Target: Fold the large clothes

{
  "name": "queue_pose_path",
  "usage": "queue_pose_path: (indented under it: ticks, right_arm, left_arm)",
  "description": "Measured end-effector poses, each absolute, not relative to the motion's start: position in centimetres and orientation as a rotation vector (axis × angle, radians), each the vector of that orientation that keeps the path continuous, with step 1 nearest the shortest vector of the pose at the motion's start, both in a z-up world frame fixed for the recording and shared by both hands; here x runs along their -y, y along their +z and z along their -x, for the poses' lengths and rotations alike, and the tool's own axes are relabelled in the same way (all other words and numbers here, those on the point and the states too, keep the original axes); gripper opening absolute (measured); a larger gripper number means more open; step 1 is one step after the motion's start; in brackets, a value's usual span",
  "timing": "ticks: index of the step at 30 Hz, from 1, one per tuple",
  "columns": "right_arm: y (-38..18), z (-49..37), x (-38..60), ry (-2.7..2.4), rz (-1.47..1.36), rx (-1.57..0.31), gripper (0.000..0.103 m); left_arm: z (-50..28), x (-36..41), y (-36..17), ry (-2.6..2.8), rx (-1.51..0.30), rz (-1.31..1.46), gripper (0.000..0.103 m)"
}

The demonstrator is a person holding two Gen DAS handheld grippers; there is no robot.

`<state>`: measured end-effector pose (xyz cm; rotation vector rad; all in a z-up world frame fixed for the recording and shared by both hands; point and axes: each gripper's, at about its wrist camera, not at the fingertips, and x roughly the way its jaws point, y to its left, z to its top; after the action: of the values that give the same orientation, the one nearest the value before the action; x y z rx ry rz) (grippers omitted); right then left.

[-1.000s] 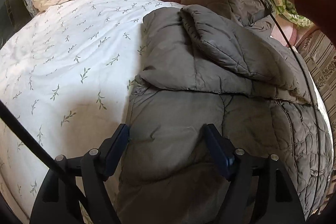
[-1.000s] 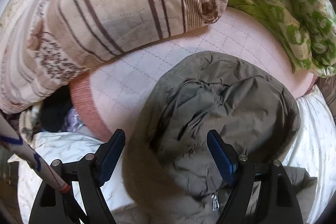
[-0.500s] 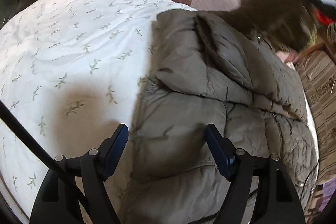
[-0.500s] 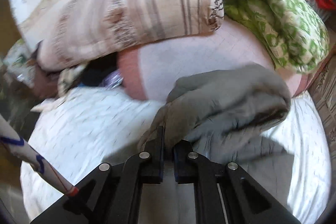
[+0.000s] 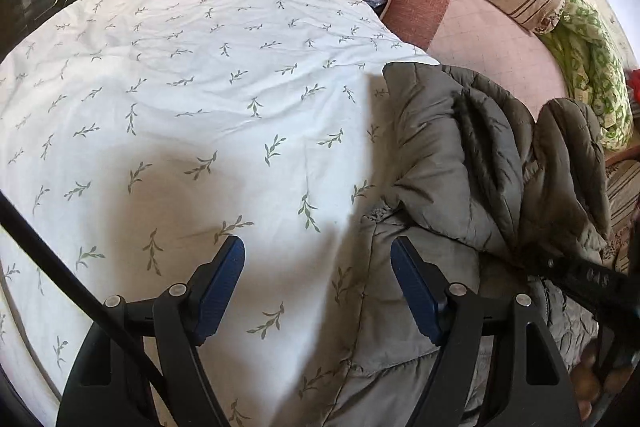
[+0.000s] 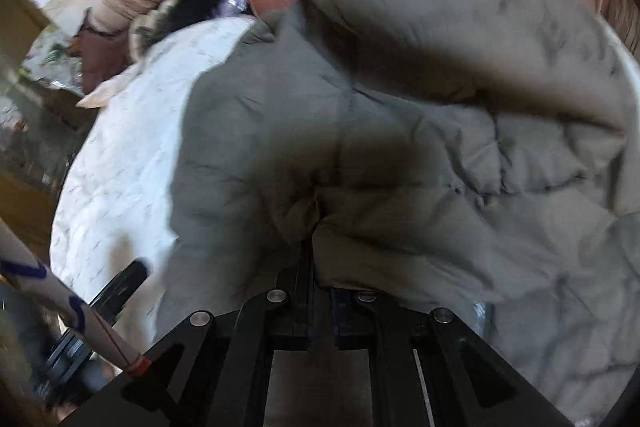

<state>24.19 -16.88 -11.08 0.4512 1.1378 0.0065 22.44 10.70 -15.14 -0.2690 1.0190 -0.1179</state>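
The right gripper point(image 6: 320, 251) is clamped on the grey jacket point(image 5: 452, 163); beside the jacket, the left gripper point(image 5: 318, 283) hangs open over the white sheet point(image 5: 180, 99).

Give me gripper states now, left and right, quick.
Left gripper: open, holding nothing, above the white leaf-print bedsheet.
Right gripper: jaws shut on a fold of the grey quilted puffer jacket.
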Motion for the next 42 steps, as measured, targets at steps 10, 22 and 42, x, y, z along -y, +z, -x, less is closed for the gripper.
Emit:
queue_pose_path:
  ticks: [10,22,42]
  right_arm:
    - [-5.8,-20.1,17.4,0.04,-0.423,-0.992,0.064]
    - [-0.5,-22.3,22.6,-0.213,-0.248,-0.876,0.064]
    - [-4.6,-22.8,23.1,-0.32,-0.155,-0.919,0.065]
  left_arm:
    - [-21.6,-10.1,-14.4,-0.128,-0.998,0.236,0.075]
    - [-21.4,-10.1,-14.3,-0.121,-0.988,0.219,0.075]
    - [-21.3,-9.6,-14.5,-0.112,-0.988,0.186,0.075]
